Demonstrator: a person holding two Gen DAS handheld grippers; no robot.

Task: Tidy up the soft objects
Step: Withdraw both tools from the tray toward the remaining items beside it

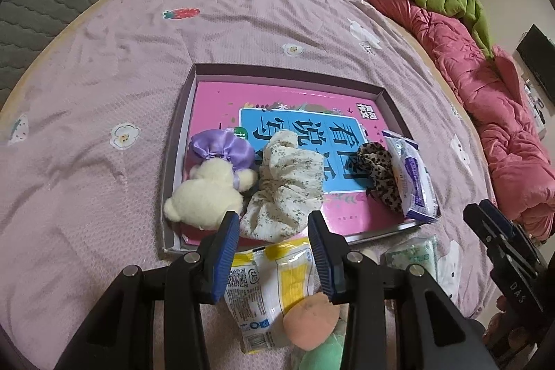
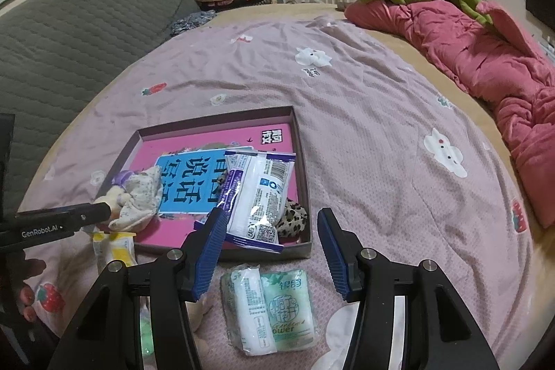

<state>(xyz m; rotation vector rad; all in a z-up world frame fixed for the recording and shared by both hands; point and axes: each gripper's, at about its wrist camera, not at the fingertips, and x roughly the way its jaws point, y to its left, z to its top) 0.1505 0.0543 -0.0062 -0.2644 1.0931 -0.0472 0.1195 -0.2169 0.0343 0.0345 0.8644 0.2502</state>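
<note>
- Left gripper (image 1: 274,231): jaws about half spread, nothing between the pads; hovering over the tray's near rim and the floral cloth (image 1: 288,182).
- Right gripper (image 2: 270,231): jaws a bit wider, empty; poised above the green tissue pack (image 2: 274,304), which lies on the sheet (image 2: 364,134) just outside the tray (image 2: 298,127).
- In tray, left wrist view: bear (image 1: 204,193) at 9 o'clock, floral cloth centre, leopard scrunchie (image 1: 378,175) and white-purple pack (image 1: 412,179) at 3 o'clock.
- Outside tray, at 6 o'clock: yellow pack (image 1: 274,286), peach-and-green plush (image 1: 312,318), green tissue pack.
- Step judged: pick next loose item. Advised: lower straight over pack's short side, close on the bulk rather than the film edge, lift clear of rim, set in free space at 12 o'clock.
- Count: one tray; four items inside; three outside; seven in all.
</note>
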